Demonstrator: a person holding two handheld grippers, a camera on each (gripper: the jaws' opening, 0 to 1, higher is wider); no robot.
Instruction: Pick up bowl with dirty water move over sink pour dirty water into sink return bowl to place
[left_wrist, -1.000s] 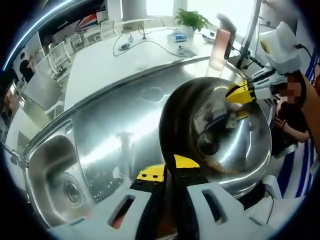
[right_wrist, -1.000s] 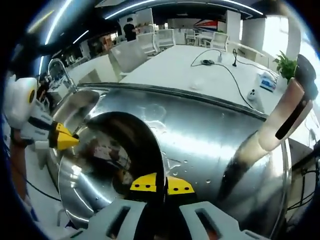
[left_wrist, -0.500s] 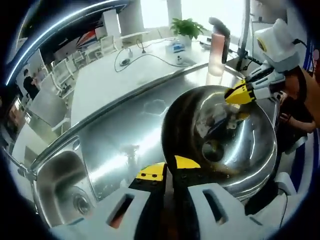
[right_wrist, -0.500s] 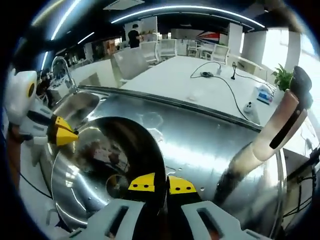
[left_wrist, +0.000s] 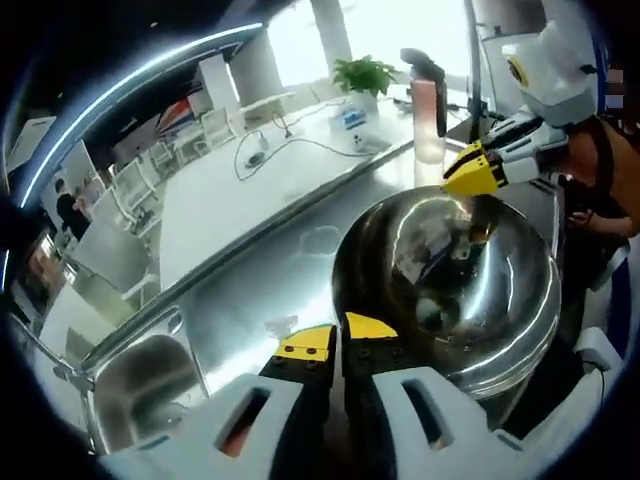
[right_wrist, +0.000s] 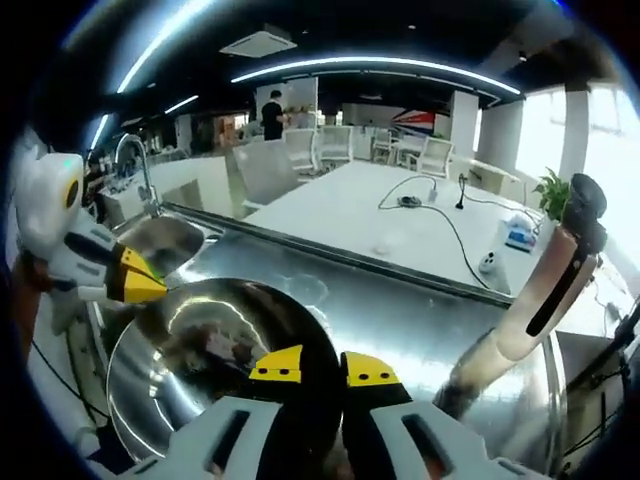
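The steel bowl (left_wrist: 455, 290) sits between the two claws above the steel surface (left_wrist: 260, 290), well to one side of the sink (left_wrist: 140, 385). The left claw (left_wrist: 338, 345) is clenched on the bowl's near rim, its yellow tips pinching the edge; the right claw (left_wrist: 470, 172) grips the far rim. From the right gripper view, the right claw (right_wrist: 322, 365) is likewise clamped on the rim of the bowl (right_wrist: 200, 360), with the left claw (right_wrist: 135, 283) at the opposite edge. A tall pink bottle (right_wrist: 545, 290) stands on the surface beyond the bowl.
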